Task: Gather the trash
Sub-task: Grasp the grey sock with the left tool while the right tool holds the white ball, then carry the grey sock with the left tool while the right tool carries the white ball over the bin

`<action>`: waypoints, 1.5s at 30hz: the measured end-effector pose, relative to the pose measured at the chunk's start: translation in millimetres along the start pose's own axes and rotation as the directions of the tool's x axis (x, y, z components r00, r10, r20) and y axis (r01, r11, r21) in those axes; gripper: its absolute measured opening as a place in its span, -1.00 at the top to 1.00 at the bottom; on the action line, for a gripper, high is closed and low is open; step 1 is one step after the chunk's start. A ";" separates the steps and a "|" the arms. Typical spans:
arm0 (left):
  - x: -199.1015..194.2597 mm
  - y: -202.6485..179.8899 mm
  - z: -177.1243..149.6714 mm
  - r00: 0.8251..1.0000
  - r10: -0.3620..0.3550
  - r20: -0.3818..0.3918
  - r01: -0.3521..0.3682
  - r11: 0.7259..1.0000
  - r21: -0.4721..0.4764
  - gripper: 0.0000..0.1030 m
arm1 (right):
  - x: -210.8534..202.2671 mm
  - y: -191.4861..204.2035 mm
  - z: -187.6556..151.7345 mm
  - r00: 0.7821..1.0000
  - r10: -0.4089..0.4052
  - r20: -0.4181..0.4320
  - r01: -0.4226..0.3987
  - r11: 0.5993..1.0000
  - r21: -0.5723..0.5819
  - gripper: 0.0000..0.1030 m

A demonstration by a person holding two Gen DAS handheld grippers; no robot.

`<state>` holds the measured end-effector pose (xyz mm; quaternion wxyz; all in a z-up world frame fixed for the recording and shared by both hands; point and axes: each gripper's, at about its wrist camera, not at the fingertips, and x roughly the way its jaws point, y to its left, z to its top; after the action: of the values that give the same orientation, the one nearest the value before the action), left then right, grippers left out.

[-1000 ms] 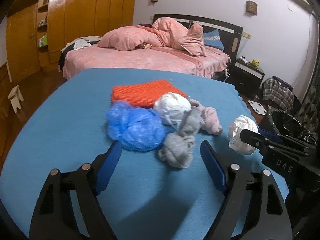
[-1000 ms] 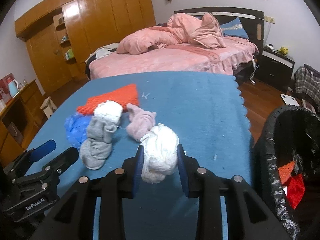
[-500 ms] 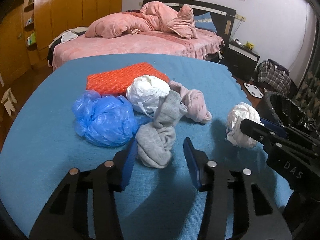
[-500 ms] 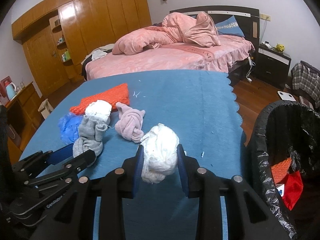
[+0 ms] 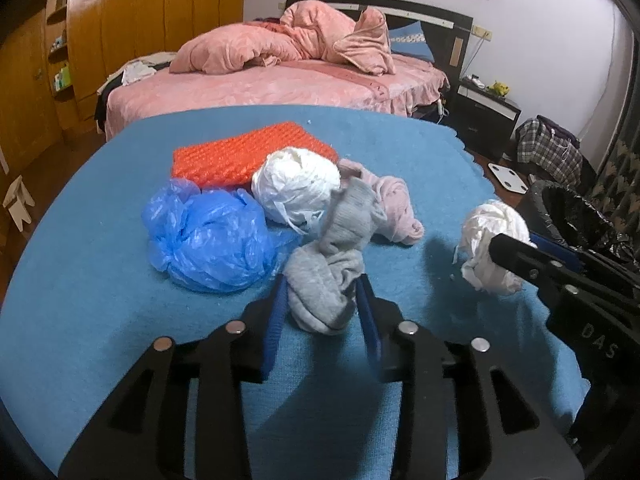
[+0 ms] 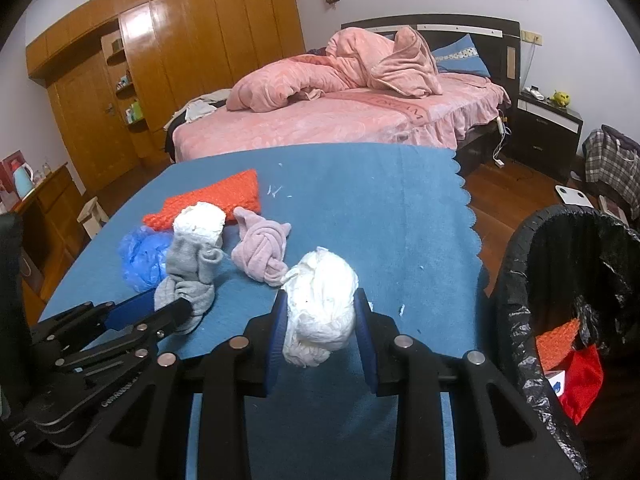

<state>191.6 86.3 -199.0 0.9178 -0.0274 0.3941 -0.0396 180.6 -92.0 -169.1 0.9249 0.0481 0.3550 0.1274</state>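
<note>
Left gripper (image 5: 322,300) first: its blue pads have just been closing in, and now they sit tight against either flank of the grey knotted sock (image 5: 326,280), which rests on the blue cloth-covered table (image 5: 80,280) with its upper end leaning up toward the pile behind. Over on the other side, the right gripper (image 6: 320,316) has a firm pinch on a crumpled white wad (image 6: 320,304), jaws narrowed onto it from both sides and the wad held clear of the cloth (seen from the left wrist, it hangs above its own shadow on the table). Around the grey sock, things are crowded: a blue plastic bag (image 5: 208,240) bunched up just to its left and touching it, a second white paper ball (image 5: 296,184) right behind, and a pink knotted sock (image 5: 392,204) nestled against the grey one's upper end. Behind all of that lies a flat orange textured sheet (image 5: 244,156), partly tucked under the white ball. Off the table's scalloped right edge stands the trash bin (image 6: 532,280), lined with a black bag, and down inside it you can make out something orange and something red. Further back, a bed (image 6: 340,124) with a rumpled pink duvet, wooden wardrobes (image 6: 180,52) along the left wall, and a dark nightstand (image 6: 548,128) to the right of the bed.
</note>
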 end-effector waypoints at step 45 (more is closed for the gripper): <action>-49.8 -85.5 25.5 0.982 -0.105 0.155 0.095 0.993 0.066 0.32 | -75.7 -72.1 23.2 0.984 -0.095 0.148 0.081 0.992 0.100 0.37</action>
<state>171.5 6.4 -138.6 0.9435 -0.0237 0.3167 -0.0948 156.5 -181.8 -116.0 0.9508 0.0854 0.2905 0.0655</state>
